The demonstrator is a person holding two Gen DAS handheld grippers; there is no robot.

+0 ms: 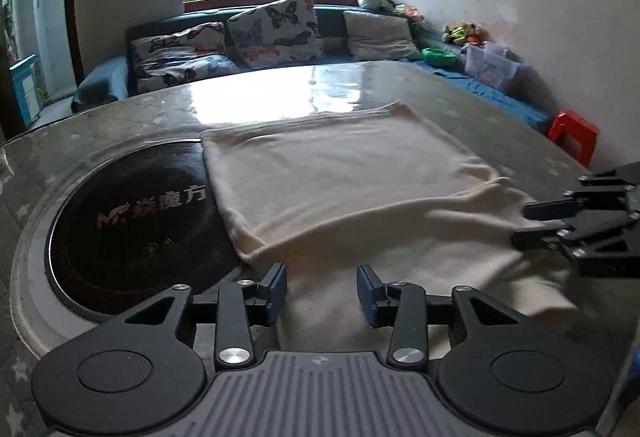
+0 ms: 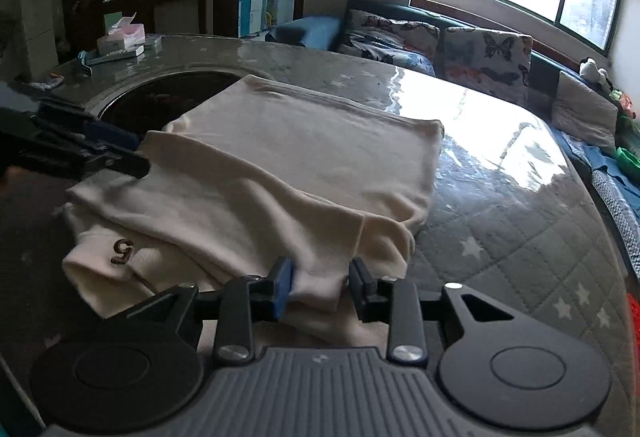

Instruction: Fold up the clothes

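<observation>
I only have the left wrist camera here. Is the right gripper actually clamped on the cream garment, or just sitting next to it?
Observer: Not clamped. In the right wrist view the right gripper is open, with a fold of the cream garment lying between its fingers.
Operator: Any marking on the cloth that I can't see?
Observer: Yes, a small brown embroidered mark, shaped like a 5, on the bottom layer.
Operator: Anything else on the table?
Observer: A pink tissue box stands at the far end of the table.
</observation>
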